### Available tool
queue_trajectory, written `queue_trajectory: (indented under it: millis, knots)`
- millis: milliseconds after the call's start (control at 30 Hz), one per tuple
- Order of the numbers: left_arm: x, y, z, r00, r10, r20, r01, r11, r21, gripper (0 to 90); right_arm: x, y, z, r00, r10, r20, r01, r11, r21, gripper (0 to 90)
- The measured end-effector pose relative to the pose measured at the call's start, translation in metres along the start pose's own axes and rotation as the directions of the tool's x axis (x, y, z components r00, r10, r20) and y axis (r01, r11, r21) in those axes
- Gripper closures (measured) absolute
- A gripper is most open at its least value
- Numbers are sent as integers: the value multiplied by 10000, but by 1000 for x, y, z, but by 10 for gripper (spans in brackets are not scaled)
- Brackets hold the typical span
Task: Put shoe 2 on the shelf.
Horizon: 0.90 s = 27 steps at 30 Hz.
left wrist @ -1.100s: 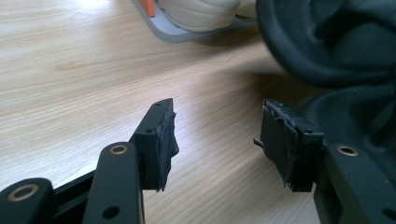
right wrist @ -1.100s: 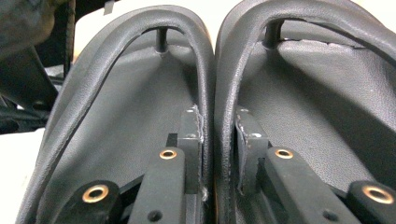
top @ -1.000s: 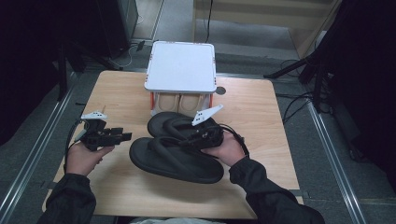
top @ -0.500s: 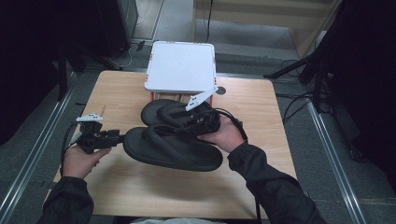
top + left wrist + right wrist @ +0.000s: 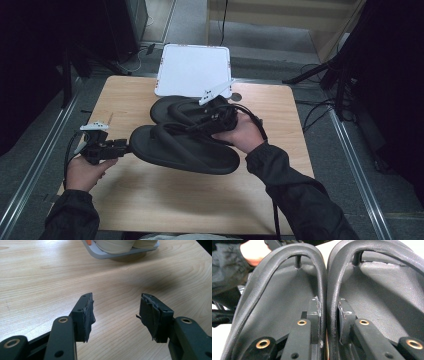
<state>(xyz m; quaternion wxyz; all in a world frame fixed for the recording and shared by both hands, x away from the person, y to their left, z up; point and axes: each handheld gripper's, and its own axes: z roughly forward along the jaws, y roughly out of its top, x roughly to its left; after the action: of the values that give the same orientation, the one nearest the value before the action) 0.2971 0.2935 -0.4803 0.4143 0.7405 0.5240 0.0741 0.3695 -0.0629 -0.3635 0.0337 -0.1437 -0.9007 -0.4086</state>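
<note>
High view: from above the near edge of the wooden table [image 5: 150, 210], facing forward and down, far enough to take in the whole top, both forearms and the white tray [image 5: 192, 70] at the far edge. Left gripper view: low over the table [image 5: 50, 272], looking along its own jaws toward the tray [image 5: 120, 252], which it shares with the high view. Right gripper view: very close, looking between the straps of two black sandals [image 5: 287, 290], likewise seen in the high view [image 5: 185, 150].
</note>
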Motion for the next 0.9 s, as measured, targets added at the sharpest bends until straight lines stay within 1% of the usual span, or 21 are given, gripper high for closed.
queue_trajectory:
  millis: [200,233,267,400,533,567,667,700,733,767,800,833,900]
  knots:
    - [-1,0,1,10000,-23,13,23,10000,-44,452,-4,13,-11,9996,27,270,-23,9999,-132,765]
    - [-1,0,1,10000,-35,14,35,10000,-45,452,-4,13,-11,9996,27,270,-23,9999,-132,765]
    - [-1,0,1,10000,-34,11,34,10000,-39,452,-6,18,-14,9993,71,361,-65,9998,-165,765]
    - [0,0,1,10000,-24,29,24,10000,-39,452,-11,23,-17,9988,147,456,-136,9996,-241,765]
    - [-1,0,1,10000,-6,60,6,10000,-26,452,-19,31,-18,9964,388,748,-370,9990,-257,765]
    - [-1,0,1,10000,-6,60,6,10000,-26,452,-19,31,-18,9964,388,748,-370,9990,-257,765]
    - [-1,-1,1,10000,-29,9,29,10000,-50,452,-28,36,-19,9935,535,1003,-509,9983,-282,765]
    - [-1,-1,1,10000,-29,9,29,10000,-50,452,-28,36,-19,9935,535,1003,-509,9983,-282,765]
    - [-1,-1,1,10000,-16,18,16,10000,-45,451,-33,38,-19,9913,706,1108,-672,9972,-336,765]
    - [-1,-1,1,10000,-16,18,16,10000,-45,452,-33,38,-19,9913,706,1108,-672,9972,-336,765]
    - [-1,-1,1,10000,3,34,-3,10000,-32,452,-35,39,-19,9898,819,1169,-785,9963,-334,765]
    - [-1,-1,1,10000,1,39,0,10000,-27,451,-39,41,-19,9855,987,1382,-951,9949,-324,765]
    - [-1,-1,2,10000,31,39,-31,10000,24,451,-44,43,-17,9798,1202,1596,-1163,9926,-335,765]
